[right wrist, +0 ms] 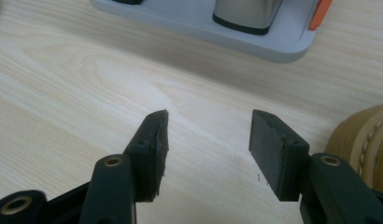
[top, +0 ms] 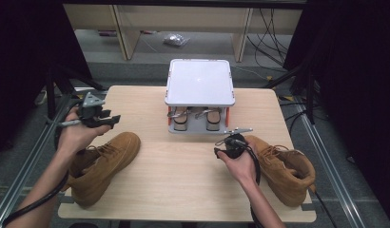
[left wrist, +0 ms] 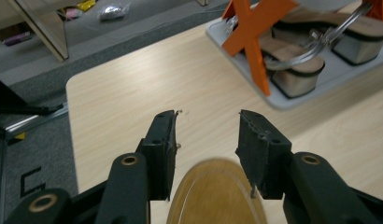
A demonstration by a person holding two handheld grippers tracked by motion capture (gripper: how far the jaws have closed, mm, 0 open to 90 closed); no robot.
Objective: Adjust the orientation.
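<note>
Both tongs stand open and empty: left tongs [top: 109, 119] above the left boot [top: 103, 164] at lower left, right tongs [top: 231, 135] beside the right boot [top: 282, 167]. Likely between grasps; next, close on a boot.

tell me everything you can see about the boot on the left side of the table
The left boot is a tan ankle boot that looks like suede or nubuck, with matching laces up the front, a rounded toe and a lighter sole edge. It lies on the wooden table near the front left corner, toe pointing toward the table's middle, its opening toward the person. The left claw hovers open above and beyond it; from the left gripper view the toe sits below the jaws, which do not press on it. The person's left forearm crosses over its heel end.
</note>
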